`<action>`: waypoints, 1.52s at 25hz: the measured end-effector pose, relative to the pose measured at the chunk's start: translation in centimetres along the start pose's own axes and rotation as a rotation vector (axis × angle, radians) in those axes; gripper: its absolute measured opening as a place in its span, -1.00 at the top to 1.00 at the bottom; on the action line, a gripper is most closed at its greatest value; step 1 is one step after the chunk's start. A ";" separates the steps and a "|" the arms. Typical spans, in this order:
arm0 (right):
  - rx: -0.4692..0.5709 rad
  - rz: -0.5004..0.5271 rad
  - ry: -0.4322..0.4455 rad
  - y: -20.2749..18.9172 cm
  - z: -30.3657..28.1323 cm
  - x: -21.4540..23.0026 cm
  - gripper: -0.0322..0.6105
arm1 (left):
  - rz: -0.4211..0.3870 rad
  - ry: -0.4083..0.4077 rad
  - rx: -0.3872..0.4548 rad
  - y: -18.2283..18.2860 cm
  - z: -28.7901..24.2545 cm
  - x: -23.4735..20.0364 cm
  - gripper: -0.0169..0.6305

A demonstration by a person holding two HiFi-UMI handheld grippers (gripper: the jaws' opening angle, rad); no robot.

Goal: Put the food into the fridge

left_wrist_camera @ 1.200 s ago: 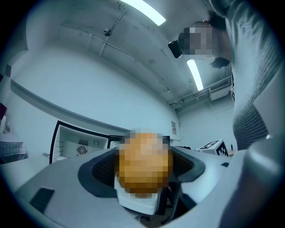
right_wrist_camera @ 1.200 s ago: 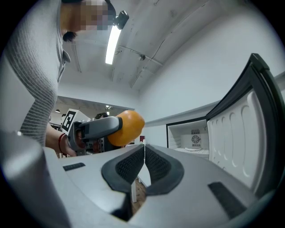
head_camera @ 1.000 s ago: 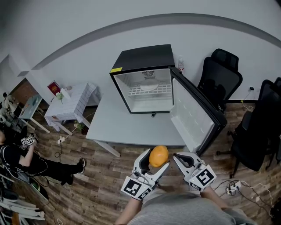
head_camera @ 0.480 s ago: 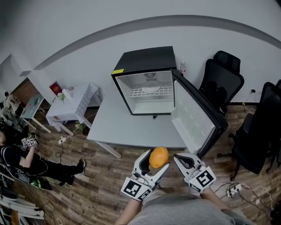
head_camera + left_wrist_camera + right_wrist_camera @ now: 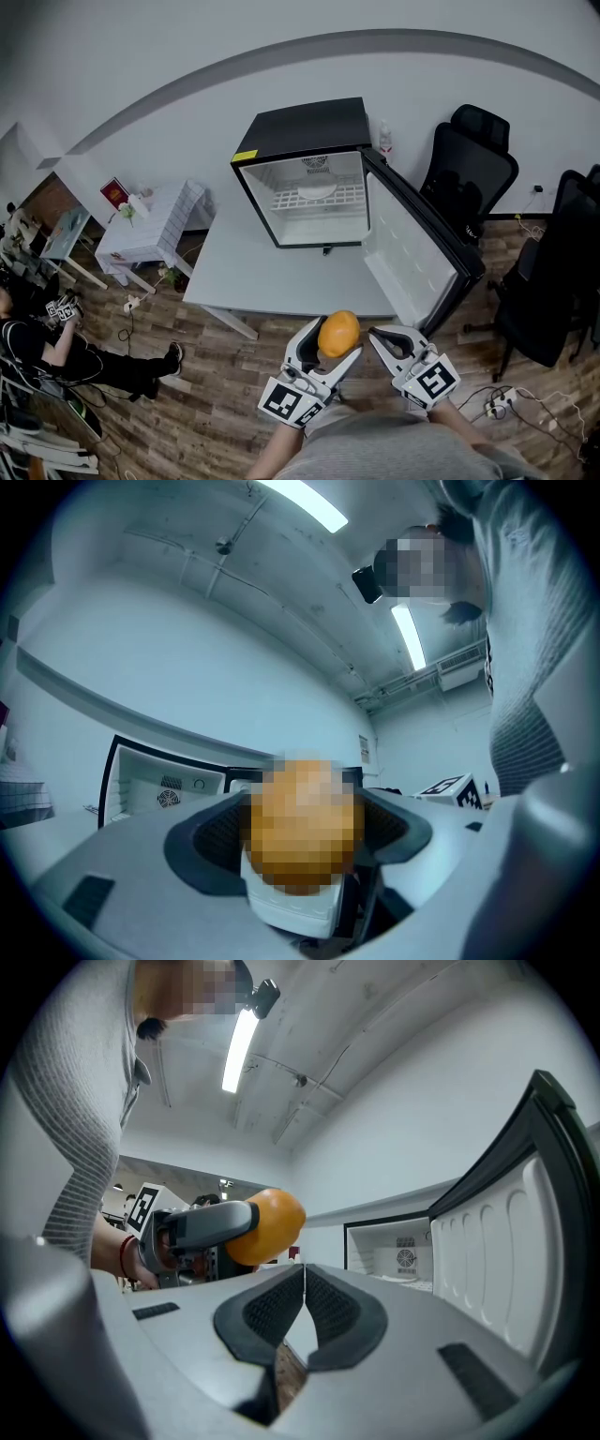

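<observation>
An orange sits clamped between the jaws of my left gripper, held up in front of my body; the same orange fills the middle of the left gripper view and shows as the orange in the right gripper view. My right gripper is beside it, jaws pressed together with nothing between them. The small black fridge stands on the grey table, its door swung open to the right. Inside, a white plate lies on the wire shelf.
Two black office chairs stand right of the fridge, another at the far right. A small white side table with items is at the left. A person sits on the wooden floor far left. A bottle stands behind the fridge.
The view has shifted slightly; both grippers and the orange keep their places in front of me.
</observation>
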State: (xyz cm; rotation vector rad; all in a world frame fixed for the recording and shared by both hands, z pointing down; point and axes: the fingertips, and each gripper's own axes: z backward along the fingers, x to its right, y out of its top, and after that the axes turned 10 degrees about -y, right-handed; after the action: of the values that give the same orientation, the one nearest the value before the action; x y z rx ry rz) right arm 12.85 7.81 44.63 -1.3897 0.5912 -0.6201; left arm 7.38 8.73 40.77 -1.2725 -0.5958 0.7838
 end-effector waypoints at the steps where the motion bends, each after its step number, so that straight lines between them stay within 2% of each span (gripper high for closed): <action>1: -0.001 -0.002 -0.002 0.0 -0.1 0.0 0.86 | 0.000 -0.001 0.000 0.0 0.0 -0.1 -0.18; 29: 0.001 -0.007 0.024 -0.4 -1.7 0.0 0.86 | -0.011 0.026 0.006 0.3 0.1 -1.6 -0.18; 33: -0.009 -0.003 0.027 -0.7 -3.1 0.2 0.86 | -0.013 0.025 0.018 0.6 0.0 -3.1 -0.18; 38: -0.012 0.012 0.000 -0.5 -7.0 1.5 0.86 | -0.006 0.014 0.027 1.1 -0.3 -7.2 -0.18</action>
State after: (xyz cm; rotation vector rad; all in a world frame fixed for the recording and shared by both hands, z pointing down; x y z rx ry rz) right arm 8.96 1.78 44.50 -1.3961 0.6033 -0.6076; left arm 3.04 2.95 39.87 -1.2502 -0.5757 0.7745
